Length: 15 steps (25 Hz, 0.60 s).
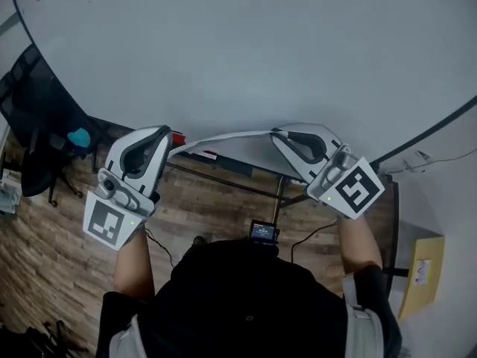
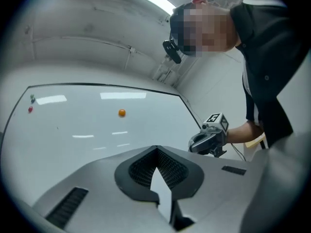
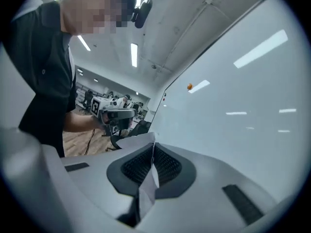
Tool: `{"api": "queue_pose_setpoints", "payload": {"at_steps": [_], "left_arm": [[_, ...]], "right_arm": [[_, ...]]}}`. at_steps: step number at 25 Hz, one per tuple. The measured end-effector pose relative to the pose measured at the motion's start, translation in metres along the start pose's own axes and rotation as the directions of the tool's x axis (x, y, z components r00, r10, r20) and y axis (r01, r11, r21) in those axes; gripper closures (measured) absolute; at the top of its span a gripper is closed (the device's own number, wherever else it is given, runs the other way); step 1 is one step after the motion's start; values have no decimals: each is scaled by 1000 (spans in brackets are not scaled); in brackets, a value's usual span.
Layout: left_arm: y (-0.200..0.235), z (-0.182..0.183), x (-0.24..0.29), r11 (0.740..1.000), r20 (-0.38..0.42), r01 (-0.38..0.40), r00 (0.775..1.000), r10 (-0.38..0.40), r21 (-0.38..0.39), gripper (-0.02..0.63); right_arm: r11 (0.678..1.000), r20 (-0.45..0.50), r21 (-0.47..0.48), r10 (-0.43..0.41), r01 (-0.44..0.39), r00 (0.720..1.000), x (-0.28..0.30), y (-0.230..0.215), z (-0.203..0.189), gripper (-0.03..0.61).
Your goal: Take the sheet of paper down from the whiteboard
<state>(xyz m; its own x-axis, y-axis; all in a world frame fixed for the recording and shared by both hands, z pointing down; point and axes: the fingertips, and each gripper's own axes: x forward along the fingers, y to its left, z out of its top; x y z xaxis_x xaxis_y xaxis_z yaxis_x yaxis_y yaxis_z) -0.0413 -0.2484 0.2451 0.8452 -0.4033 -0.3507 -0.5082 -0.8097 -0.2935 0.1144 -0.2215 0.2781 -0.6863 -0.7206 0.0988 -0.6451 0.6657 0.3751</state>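
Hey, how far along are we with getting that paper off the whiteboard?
Done: the sheet of paper hangs clear of the whiteboard. In hand: the left tool and the right tool each pinch one end. Left: apparently just putting it down; an orange magnet sits on the board.

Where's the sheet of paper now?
In the head view, the sheet of paper spans between left gripper and right gripper, pinched at each end, in front of the whiteboard.
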Motion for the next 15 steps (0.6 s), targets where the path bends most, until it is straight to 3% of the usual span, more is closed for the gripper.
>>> {"api": "queue_pose_setpoints", "payload": {"at_steps": [5,11,15], "left_arm": [[-19,-35,-23,985,-7,49,999,-51,-167,602],[-50,-79,-40,965,-47,85,994,-100,-250,603],[-74,-104,-48,947,-47,76,994,-95,-312,603]], "right_arm": [[984,-20,175,-33,36,999,-11,20,-62,558],[918,21,392,-62,49,998,-22,42,-140,558],[886,-31,458,-63,70,998,-24,67,-189,558]]}}
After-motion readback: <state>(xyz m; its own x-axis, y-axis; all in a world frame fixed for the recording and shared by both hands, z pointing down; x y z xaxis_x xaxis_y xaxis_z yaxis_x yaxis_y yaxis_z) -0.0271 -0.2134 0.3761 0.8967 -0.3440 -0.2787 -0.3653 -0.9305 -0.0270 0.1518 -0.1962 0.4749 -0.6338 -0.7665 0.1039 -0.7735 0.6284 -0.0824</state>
